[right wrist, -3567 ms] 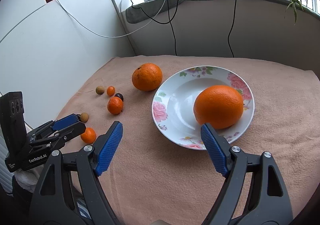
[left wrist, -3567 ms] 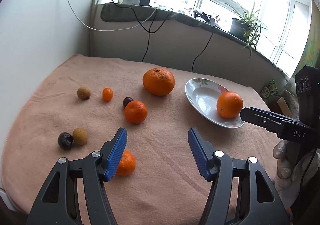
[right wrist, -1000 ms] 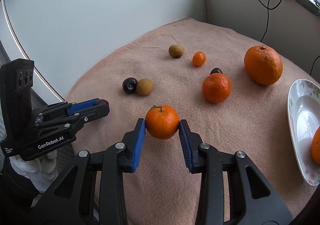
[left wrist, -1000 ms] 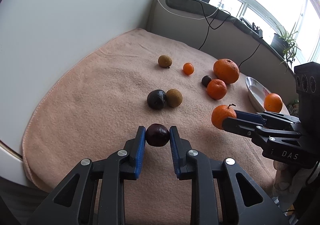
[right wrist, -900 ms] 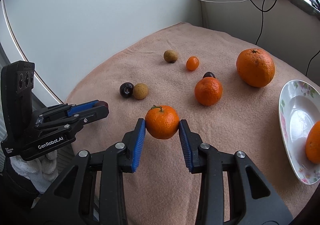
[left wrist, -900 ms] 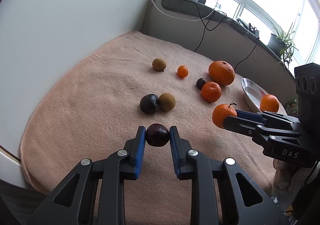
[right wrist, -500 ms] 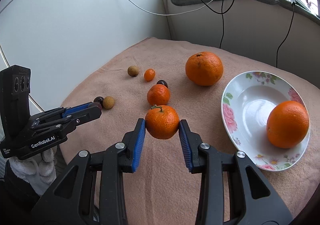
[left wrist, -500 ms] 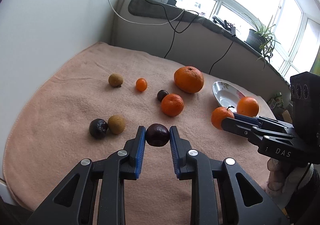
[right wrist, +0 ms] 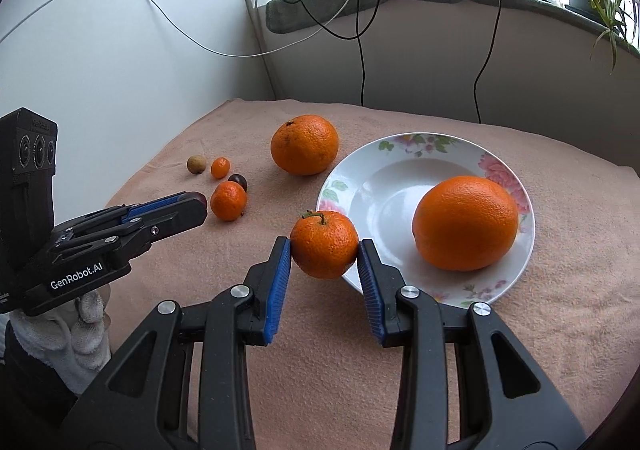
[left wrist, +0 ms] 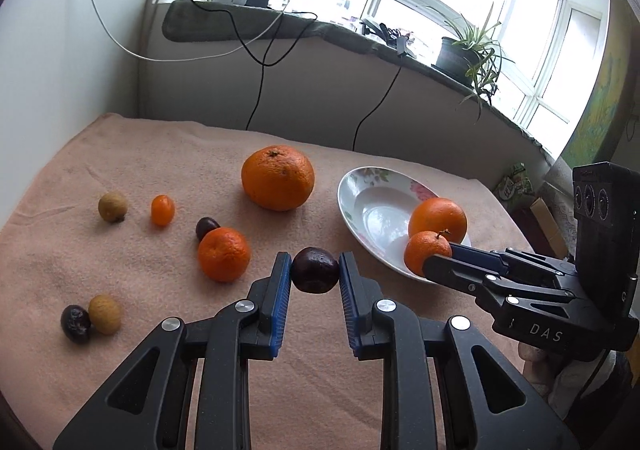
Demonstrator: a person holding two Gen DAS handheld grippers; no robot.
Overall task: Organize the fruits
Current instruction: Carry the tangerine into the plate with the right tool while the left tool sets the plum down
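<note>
Both grippers have swung toward the floral plate; the right gripper, fingers clamped on a stemmed mandarin, holds it at the plate's near-left rim beside the orange inside; the left gripper grips a dark plum above the blanket-covered counter, near its middle.

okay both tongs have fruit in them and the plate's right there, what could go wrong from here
1. The right tongs hold the mandarin at the plate's near rim; released there, it may roll back onto the cloth.
2. The orange already sits in the plate, so a dropped mandarin could knock it.
3. The left tongs pinch the small round plum only at its sides, so it may slip out on the way.
</note>
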